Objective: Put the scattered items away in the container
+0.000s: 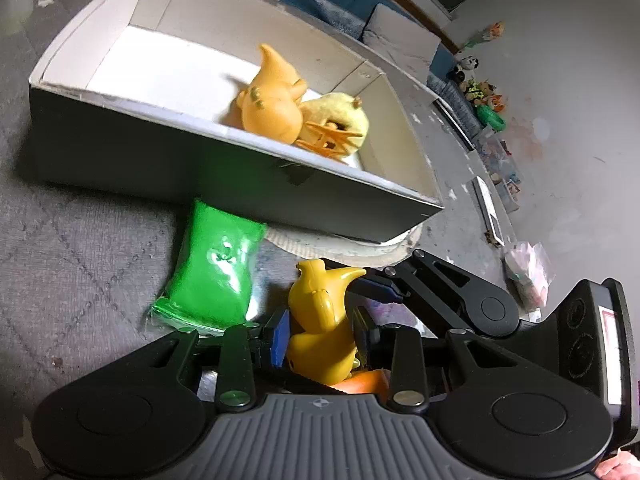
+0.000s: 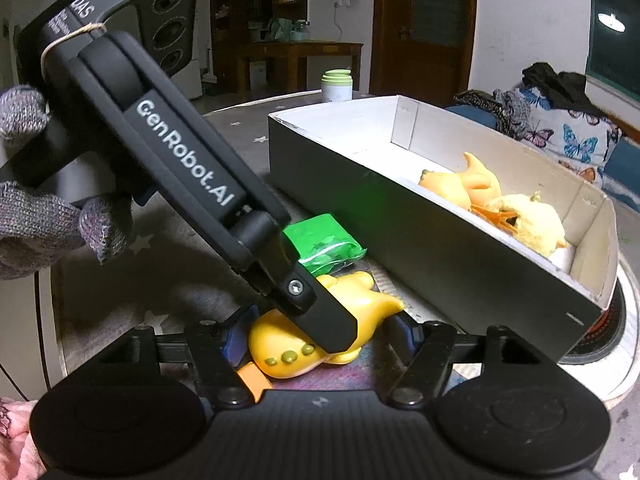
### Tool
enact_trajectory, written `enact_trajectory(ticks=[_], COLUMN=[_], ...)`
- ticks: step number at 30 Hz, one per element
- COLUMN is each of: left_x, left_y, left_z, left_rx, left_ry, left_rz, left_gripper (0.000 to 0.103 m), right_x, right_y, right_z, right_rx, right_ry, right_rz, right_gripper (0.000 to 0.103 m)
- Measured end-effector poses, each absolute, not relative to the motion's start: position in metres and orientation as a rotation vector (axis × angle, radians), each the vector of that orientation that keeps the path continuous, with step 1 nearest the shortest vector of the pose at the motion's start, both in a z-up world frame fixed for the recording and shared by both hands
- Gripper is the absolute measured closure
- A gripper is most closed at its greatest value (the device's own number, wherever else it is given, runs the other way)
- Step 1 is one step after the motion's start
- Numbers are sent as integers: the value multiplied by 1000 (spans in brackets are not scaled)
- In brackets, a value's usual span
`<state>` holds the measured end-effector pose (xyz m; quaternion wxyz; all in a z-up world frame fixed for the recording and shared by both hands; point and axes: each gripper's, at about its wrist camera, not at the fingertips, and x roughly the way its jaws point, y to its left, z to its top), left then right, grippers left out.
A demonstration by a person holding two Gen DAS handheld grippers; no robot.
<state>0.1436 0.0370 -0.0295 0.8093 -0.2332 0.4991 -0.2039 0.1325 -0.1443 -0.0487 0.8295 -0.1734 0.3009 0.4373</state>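
A yellow duck toy (image 1: 320,320) lies on the grey mat in front of the white box (image 1: 160,160). My left gripper (image 1: 322,330) is shut on this duck, its blue pads pressed on both sides. My right gripper (image 2: 316,340) stands open around the same duck (image 2: 288,352), its fingers wide apart on either side. The left gripper's arm crosses the right wrist view over the duck. A green packet (image 1: 212,268) lies beside the duck, against the box; it also shows in the right wrist view (image 2: 324,246). Inside the box lie an orange toy (image 1: 272,100) and a fuzzy yellow chick (image 1: 340,120).
The box (image 2: 400,216) sits on a round mat on the table. A white jar (image 2: 337,86) with a green lid stands behind the box. Toys and bags lie on the floor to the right (image 1: 488,100). A butterfly-print cushion (image 2: 560,132) lies beyond the box.
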Motion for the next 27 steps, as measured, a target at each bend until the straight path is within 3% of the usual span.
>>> enact_trajectory(ticks=[16, 27], left_x=[167, 248], left_y=[68, 111], left_z=[44, 27], left_rx=[-520, -658], left_ry=[912, 960], left_rz=[-423, -382], left_gripper=[67, 67], right_x=[139, 215], right_y=[-107, -59], right_z=[21, 21], right_rx=[-488, -501], right_ry=[455, 517], right_rz=[939, 977], right_gripper=[33, 34])
